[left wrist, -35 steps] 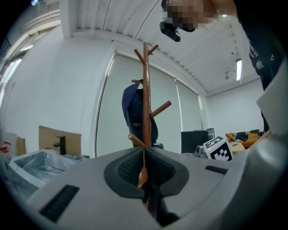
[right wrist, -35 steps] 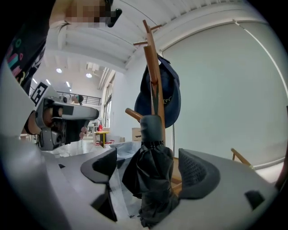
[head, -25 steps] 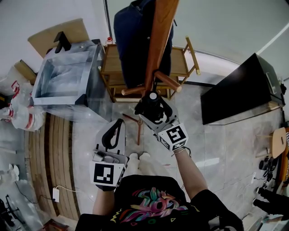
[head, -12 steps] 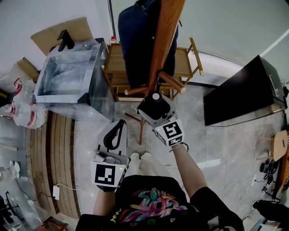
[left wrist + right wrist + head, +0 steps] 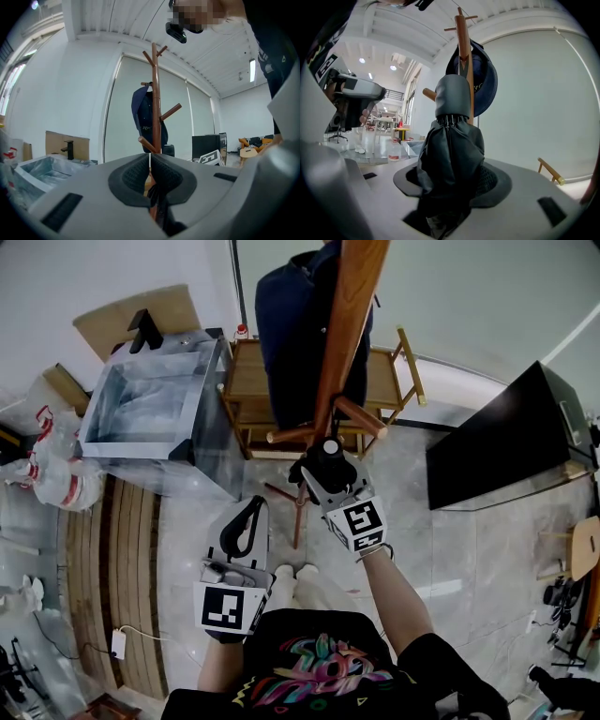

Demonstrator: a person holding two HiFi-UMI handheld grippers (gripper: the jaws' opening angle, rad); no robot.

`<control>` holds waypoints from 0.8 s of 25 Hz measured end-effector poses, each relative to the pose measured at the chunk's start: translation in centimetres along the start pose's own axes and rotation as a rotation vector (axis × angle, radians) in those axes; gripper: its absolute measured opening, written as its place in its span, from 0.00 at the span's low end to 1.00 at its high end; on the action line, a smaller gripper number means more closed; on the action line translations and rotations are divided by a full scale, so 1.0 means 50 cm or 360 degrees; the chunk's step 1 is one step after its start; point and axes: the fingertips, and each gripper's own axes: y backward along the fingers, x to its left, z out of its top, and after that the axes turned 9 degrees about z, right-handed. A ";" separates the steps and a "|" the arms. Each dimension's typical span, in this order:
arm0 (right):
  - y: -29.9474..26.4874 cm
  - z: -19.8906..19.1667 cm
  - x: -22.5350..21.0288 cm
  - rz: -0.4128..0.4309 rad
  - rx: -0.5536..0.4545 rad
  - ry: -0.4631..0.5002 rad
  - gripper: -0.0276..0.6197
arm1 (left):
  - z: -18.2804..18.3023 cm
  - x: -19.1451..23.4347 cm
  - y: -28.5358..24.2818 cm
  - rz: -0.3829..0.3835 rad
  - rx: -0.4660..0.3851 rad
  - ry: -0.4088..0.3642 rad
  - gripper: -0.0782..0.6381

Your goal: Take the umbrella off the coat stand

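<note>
A tiled floor (image 5: 394, 493) was seen below both grippers, with open room between the right gripper (image 5: 325, 468) and the near edge of a black cabinet (image 5: 506, 432) well off to its right. A glass case (image 5: 150, 409) was set ahead and to the left of the left gripper (image 5: 246, 532), its corner near the stand's foot. The coat stand (image 5: 345, 334) rose just ahead of the right gripper, with a navy coat (image 5: 286, 334) hung on its far side and a wooden frame (image 5: 380, 381) behind it. The umbrella (image 5: 450, 154), folded and upright, was held close against the pole just below two pegs (image 5: 361, 416); what it hung from could not be made out. The right gripper's jaws had just been closing and were pinched on its canopy. The left gripper was kept low and well apart from the stand, its jaws pressed together on nothing.
</note>
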 end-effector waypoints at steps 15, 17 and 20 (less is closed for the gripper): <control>0.076 0.085 0.033 0.0025 -0.0041 -0.0092 0.43 | 0.055 -0.007 0.024 -0.0032 -0.0103 -0.0026 0.15; 0.089 0.095 0.041 0.0023 -0.0058 -0.0121 0.43 | 0.063 -0.009 0.032 -0.0036 -0.0110 -0.0025 0.15; 0.095 0.116 0.045 0.0025 -0.0087 -0.0133 0.43 | 0.078 -0.009 0.032 -0.0042 -0.0123 -0.0037 0.15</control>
